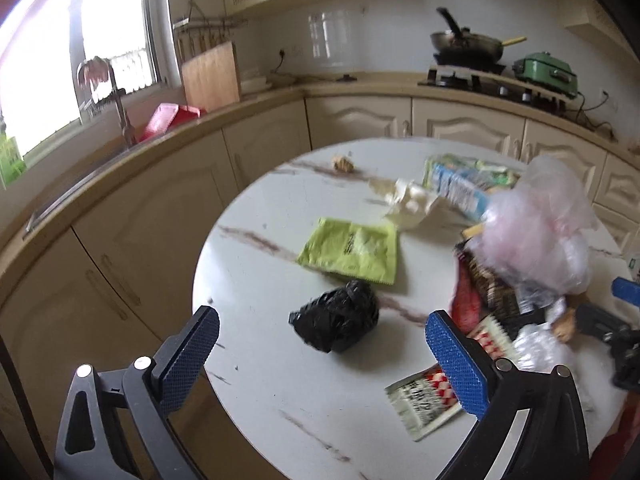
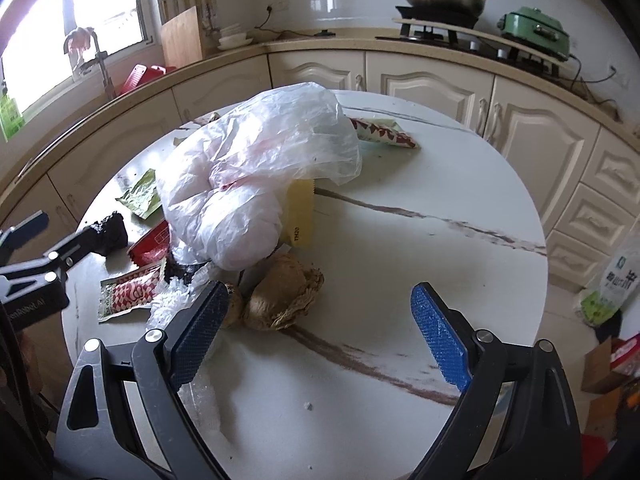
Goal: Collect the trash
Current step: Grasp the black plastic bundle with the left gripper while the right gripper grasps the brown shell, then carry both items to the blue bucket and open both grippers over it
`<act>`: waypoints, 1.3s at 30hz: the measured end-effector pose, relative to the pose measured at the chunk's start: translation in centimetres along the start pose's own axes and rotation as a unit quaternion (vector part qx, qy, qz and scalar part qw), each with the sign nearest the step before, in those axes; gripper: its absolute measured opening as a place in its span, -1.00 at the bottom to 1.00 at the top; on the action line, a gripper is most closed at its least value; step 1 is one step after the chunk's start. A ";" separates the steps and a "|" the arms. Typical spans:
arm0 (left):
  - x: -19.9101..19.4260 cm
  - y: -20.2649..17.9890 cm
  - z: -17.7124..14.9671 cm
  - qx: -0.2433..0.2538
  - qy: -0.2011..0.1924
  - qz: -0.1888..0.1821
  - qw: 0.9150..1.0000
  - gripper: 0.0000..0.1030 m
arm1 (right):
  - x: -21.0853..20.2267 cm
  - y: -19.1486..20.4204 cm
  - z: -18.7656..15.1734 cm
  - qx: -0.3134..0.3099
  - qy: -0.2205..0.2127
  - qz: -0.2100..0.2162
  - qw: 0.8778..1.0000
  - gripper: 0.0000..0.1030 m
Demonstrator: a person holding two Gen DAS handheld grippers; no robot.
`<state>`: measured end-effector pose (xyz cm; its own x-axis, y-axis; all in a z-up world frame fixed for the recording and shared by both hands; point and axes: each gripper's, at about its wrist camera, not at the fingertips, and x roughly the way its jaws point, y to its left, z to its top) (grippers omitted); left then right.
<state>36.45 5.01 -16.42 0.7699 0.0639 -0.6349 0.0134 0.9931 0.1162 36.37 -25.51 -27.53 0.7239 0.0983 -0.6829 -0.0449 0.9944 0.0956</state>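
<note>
We are working left to right across the round marble table point(image 1: 256, 400), and most of the collecting is still ahead of us, as far as we can judge. Our left gripper point(image 1: 320, 360) is hovering with its jaws spread wide and nothing between the pads; just beyond it the crumpled black wrapper point(image 1: 335, 317) is lying loose on the tabletop. Past that, the green packet point(image 1: 352, 250) is lying flat, with the crumpled white paper point(image 1: 408, 204) and a blue-and-green package point(image 1: 460, 184) farther back. To the right, the clear plastic bag point(image 2: 256, 184) is sitting bunched up near the table's middle, with red-and-white sachets point(image 2: 128, 292) lying just beside its base. Our right gripper point(image 2: 320, 332) is also standing apart and gripping nothing, with the brown crumpled wad point(image 2: 286, 296) resting near its left pad. We cannot tell whether the bag is holding any trash.
</note>
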 end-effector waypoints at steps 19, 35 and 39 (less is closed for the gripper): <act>5.0 3.9 1.4 -0.045 0.051 -0.061 0.996 -0.27 | 0.4 -0.7 -0.4 0.022 0.006 0.026 0.999 0.78; -0.6 2.9 0.0 -0.046 0.012 -0.103 0.994 -0.29 | -0.5 -1.8 0.1 0.076 -0.018 0.082 0.994 0.15; -1.6 2.8 -0.1 -0.047 0.008 -0.104 0.993 -0.29 | 0.7 -0.9 0.0 0.044 0.014 0.042 0.998 0.14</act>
<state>35.20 7.69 -15.19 0.7461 -0.1426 -0.6504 0.1110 0.9898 -0.0896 36.94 -26.35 -28.11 0.7010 0.1839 -0.6890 -0.0428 0.9753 0.2167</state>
